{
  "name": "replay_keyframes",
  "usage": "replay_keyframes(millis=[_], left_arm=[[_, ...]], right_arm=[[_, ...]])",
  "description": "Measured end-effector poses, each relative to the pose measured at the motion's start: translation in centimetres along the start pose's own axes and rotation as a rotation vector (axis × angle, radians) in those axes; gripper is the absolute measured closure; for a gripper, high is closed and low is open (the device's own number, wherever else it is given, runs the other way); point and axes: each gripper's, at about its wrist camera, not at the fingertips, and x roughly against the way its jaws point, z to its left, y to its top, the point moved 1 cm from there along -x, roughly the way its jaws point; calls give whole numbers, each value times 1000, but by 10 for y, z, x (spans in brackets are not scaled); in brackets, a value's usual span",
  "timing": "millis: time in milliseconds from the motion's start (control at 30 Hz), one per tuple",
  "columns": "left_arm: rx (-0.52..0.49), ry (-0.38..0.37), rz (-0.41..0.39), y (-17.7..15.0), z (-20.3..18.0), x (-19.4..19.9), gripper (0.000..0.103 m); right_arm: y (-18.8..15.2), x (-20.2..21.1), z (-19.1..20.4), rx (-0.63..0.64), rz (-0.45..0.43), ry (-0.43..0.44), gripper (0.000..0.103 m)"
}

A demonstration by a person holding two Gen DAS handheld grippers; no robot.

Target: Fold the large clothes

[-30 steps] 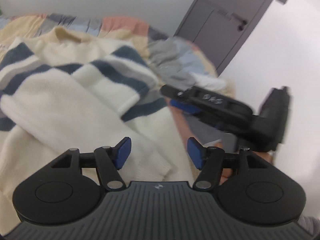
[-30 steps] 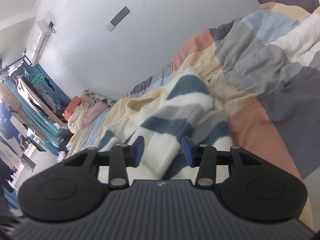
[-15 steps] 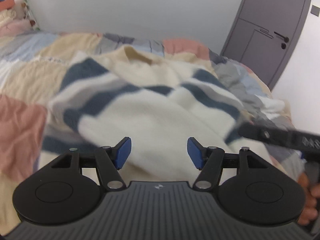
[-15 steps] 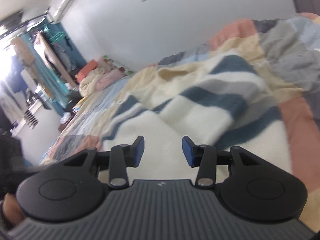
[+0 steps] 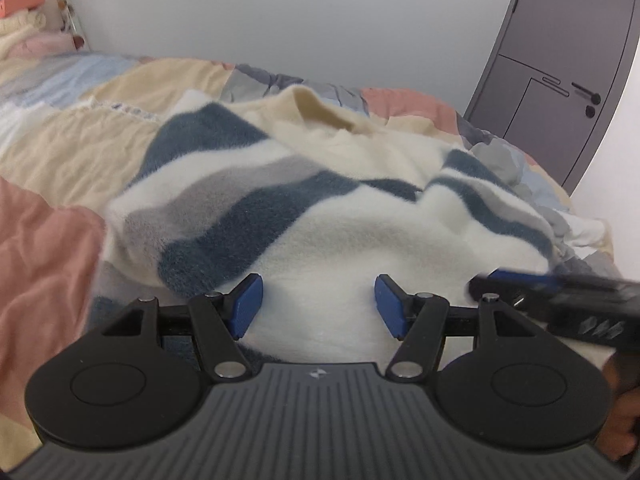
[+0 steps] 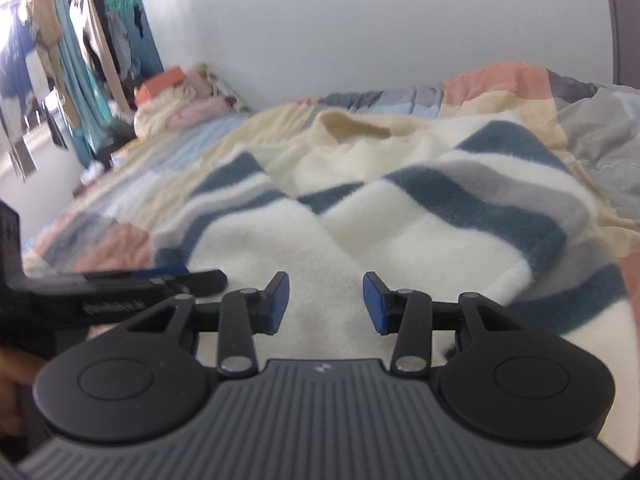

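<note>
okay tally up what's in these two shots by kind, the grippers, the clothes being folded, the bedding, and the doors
Grippers: 2, the left gripper and the right gripper, both open
Clothes being folded: 1, the striped sweater
Bedding: 1, the patchwork quilt
Doors: 1, the grey door
Total: 5

Both wrist views sit low and close, side by side, facing the same striped sweater (image 5: 340, 216).

We see a patchwork quilt (image 5: 72, 152) across the bed, a grey door (image 5: 560, 80) at its far right corner, pillows (image 6: 176, 116) piled left, clothes (image 6: 96, 44) hanging beyond.
</note>
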Motion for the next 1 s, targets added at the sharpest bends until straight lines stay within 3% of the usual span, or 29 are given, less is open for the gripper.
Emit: replay_keyframes(millis=[100, 400, 467, 767, 867, 1000], left_arm=[[-5, -17, -6, -6, 4, 0, 35], [-4, -10, 0, -9, 5, 5, 35], [-19, -1, 2, -10, 2, 10, 35], [116, 32, 53, -27, 12, 59, 35], [208, 57, 71, -39, 22, 87, 35], [297, 91, 70, -50, 32, 119, 35]], right_arm=[[-7, -18, -2, 15, 49, -17, 60], [-14, -33, -2, 58, 44, -21, 60], [-14, -30, -1, 58, 47, -22, 60], [-18, 12, -3, 41, 35, -105, 62], [-17, 31, -10, -15, 39, -155, 58], [-20, 59, -37, -246, 54, -142, 58]])
